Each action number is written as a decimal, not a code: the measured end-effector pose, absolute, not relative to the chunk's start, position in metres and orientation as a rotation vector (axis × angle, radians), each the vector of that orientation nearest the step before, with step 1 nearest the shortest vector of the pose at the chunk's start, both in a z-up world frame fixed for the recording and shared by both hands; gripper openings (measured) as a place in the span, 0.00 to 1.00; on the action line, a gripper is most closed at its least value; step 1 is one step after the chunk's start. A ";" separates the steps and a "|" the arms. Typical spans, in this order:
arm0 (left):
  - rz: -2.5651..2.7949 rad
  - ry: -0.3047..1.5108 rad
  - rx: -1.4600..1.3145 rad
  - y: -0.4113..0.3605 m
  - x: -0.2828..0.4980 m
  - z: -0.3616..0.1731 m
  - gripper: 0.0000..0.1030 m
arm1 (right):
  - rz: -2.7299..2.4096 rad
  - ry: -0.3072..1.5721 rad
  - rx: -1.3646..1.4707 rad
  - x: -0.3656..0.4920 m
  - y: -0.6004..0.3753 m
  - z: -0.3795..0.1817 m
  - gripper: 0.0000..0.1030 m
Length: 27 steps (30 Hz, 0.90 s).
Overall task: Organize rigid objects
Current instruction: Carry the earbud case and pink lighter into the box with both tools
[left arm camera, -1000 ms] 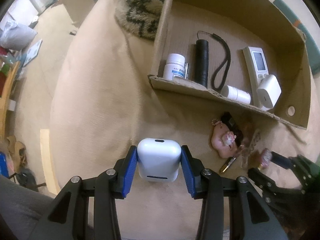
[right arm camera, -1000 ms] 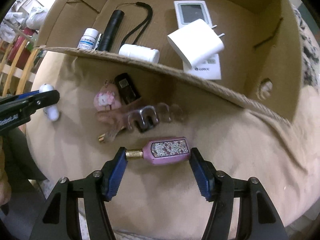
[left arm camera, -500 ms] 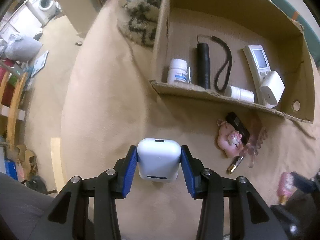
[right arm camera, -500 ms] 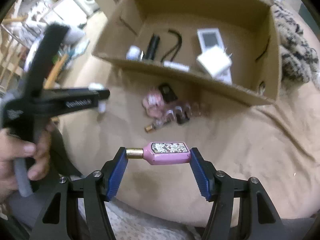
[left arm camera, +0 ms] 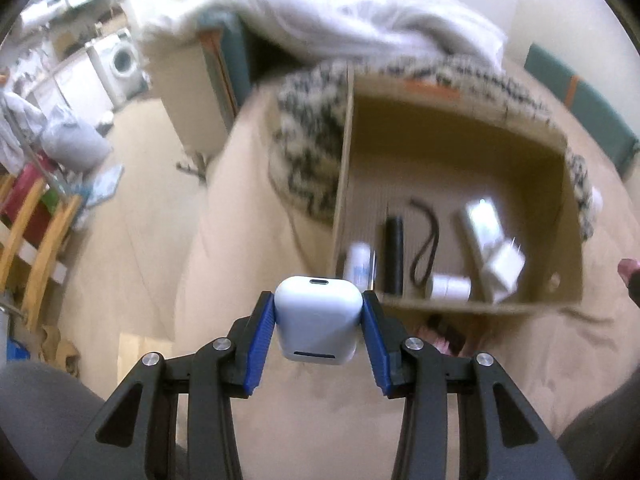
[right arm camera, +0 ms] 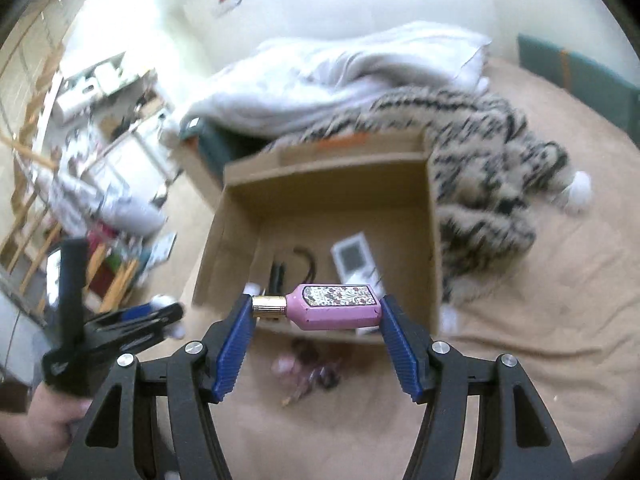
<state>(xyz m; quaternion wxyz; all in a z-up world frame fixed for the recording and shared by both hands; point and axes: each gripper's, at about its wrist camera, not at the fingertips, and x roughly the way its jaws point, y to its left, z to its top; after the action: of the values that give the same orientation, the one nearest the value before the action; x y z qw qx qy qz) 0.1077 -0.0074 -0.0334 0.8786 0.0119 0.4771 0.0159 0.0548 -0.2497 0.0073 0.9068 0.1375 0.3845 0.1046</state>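
Two wrist views, both looking forward and downward at one cardboard box.

The left wrist view is taken from just behind the left gripper [left arm camera: 318, 322], and the cardboard box [left arm camera: 460, 309] is seen ahead, a little to the right. The right wrist view is taken from behind the right gripper [right arm camera: 318, 318], the same box [right arm camera: 320, 184] straight ahead. The box, the patterned blanket [right arm camera: 484, 184] and the bed [right arm camera: 560, 320] are shared.

A white blanket [right arm camera: 332, 80] and striped fuzzy throw [right arm camera: 480, 168] lie on tan bedding [right arm camera: 540, 340].
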 end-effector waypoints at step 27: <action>-0.104 1.004 0.103 -0.057 0.183 -0.071 0.38 | 0.188 1.013 0.166 0.151 -0.225 -0.060 0.65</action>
<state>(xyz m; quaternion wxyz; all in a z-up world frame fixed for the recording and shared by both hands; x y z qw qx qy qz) 0.1826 -0.0574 -0.0715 0.8741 0.0493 0.4807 -0.0496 0.1506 -0.2253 -0.0597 0.8670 0.0792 0.4838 0.0896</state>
